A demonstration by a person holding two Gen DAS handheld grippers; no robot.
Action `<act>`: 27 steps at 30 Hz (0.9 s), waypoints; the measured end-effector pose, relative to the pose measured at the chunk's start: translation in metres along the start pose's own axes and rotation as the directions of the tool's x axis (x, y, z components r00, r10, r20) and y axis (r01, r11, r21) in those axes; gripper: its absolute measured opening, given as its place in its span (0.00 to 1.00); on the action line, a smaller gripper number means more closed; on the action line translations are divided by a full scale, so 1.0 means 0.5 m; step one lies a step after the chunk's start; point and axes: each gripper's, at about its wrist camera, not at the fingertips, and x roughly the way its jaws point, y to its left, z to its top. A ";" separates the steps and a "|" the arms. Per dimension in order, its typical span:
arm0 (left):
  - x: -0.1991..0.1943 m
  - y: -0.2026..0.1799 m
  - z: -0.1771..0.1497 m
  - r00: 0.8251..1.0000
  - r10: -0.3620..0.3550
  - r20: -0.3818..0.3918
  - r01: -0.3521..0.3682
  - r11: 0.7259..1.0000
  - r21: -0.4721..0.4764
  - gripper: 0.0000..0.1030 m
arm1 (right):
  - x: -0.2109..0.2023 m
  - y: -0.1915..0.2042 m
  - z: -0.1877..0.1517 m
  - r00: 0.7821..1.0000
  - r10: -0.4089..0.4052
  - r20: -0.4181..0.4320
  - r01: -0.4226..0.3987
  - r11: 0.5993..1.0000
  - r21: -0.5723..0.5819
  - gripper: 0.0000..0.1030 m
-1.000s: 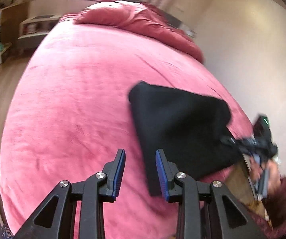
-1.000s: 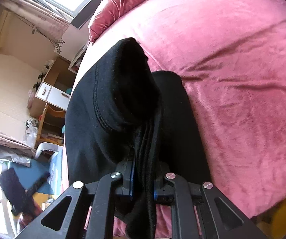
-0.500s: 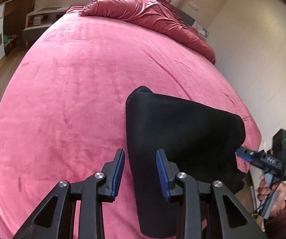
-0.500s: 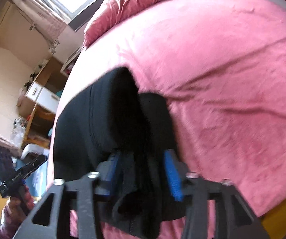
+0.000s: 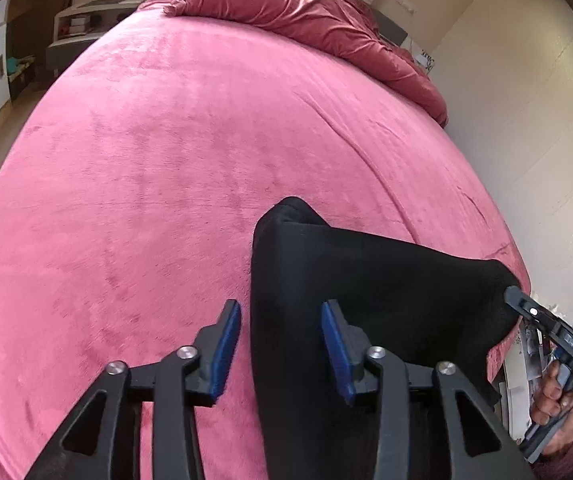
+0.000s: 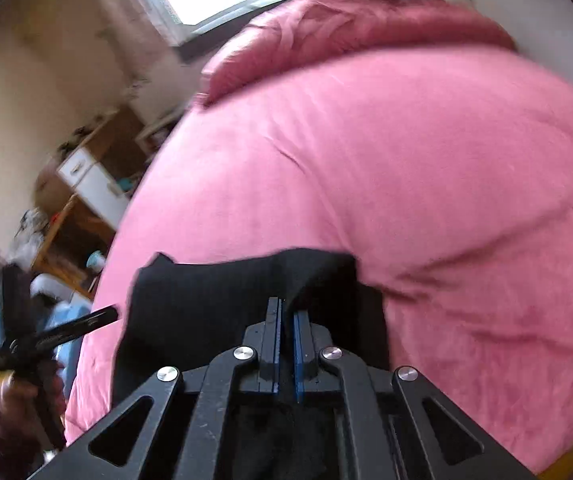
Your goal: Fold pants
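Observation:
The black pants (image 5: 366,300) lie folded at the near edge of the pink bed (image 5: 166,180). My left gripper (image 5: 282,344) is open, its fingers either side of the pants' left edge, with the cloth between the blue pads but not pinched. My right gripper (image 6: 287,338) is nearly shut, the pads close together at the right corner of the pants (image 6: 206,308); whether cloth is pinched between them I cannot tell. In the left wrist view the right gripper (image 5: 546,328) touches the pants' right corner. In the right wrist view the left gripper (image 6: 58,332) shows at the left.
A rumpled pink duvet (image 5: 306,8) lies along the head of the bed. A white cabinet and wooden shelves (image 6: 86,192) stand beside the bed. A cream wall (image 5: 526,100) runs along the far side.
My left gripper moved forward so its open fingers now straddle the pants' left edge. My right gripper opened, then closed to a narrow gap at the right corner, and the raised cloth dropped flatter.

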 end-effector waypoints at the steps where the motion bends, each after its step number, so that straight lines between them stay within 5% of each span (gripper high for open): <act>1: 0.007 -0.003 0.005 1.000 -0.010 -0.009 0.010 1.000 -0.003 0.43 | -0.004 0.007 0.001 1.000 -0.012 0.004 0.012 1.000 -0.022 0.05; 7: 0.047 -0.010 0.025 0.999 0.020 -0.031 -0.021 1.000 -0.007 0.43 | 0.028 -0.022 0.021 0.996 -0.087 -0.008 0.087 0.996 -0.025 0.05; 9: 0.056 -0.014 0.021 0.999 0.010 -0.035 -0.010 1.000 -0.008 0.34 | 0.048 -0.041 0.022 0.992 -0.120 -0.030 0.120 0.993 0.013 0.05; 15: 0.062 -0.021 -0.002 0.999 0.036 -0.008 -0.036 0.999 0.023 0.33 | 0.120 -0.063 0.013 0.970 -0.203 -0.134 0.208 0.978 0.023 0.05; 22: 0.086 0.034 0.049 0.988 -0.141 -0.064 0.135 0.987 -0.086 0.58 | 0.119 -0.065 0.008 0.973 -0.190 -0.132 0.193 0.981 0.015 0.05; 27: 0.136 0.065 0.087 0.963 -0.236 -0.131 0.218 0.966 -0.137 0.62 | 0.119 -0.073 0.008 0.976 -0.170 -0.133 0.178 0.983 0.047 0.07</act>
